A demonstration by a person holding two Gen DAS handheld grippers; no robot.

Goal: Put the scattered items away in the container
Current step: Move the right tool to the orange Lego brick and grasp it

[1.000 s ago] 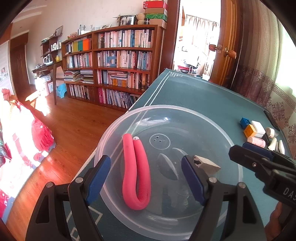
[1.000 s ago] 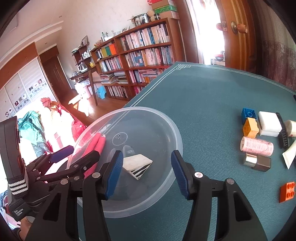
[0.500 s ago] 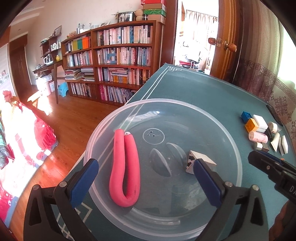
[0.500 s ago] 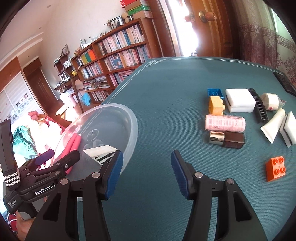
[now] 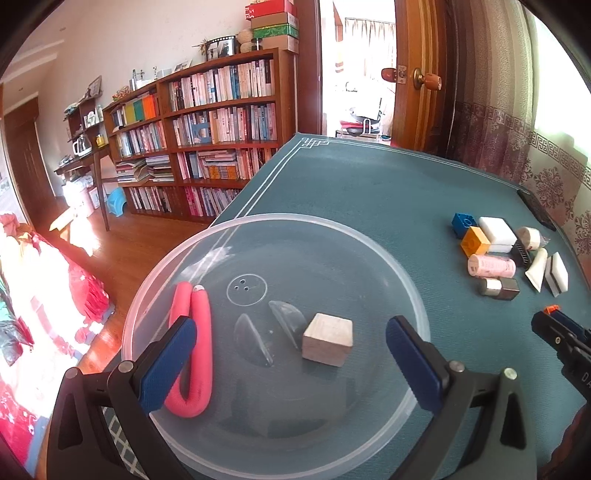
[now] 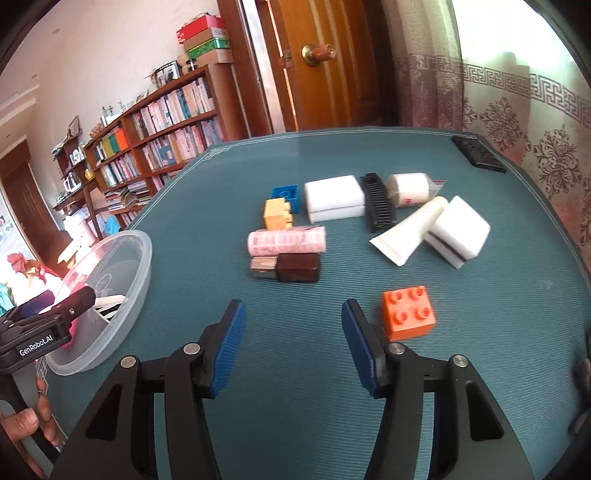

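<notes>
Where bookshelves (image 5: 207, 140) stand, teal tabletop (image 6: 295, 387).

Ahead and left of your tool, a wooden bookcase (image 5: 207, 147) packed with books lines the pale wall (image 5: 129, 40), boxes (image 5: 273, 18) stacked on top. A wooden door (image 6: 325, 66) stands open straight ahead. Patterned curtains (image 6: 517, 110) hang to the right; sunlight glares on the wood floor (image 5: 122, 251) at left.

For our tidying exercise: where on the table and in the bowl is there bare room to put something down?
Bare mat lies between the bowl and the orange brick, under the right tongs. Inside the bowl, room lies around the small block. The cluster beyond the pink roll is crowded.
</notes>
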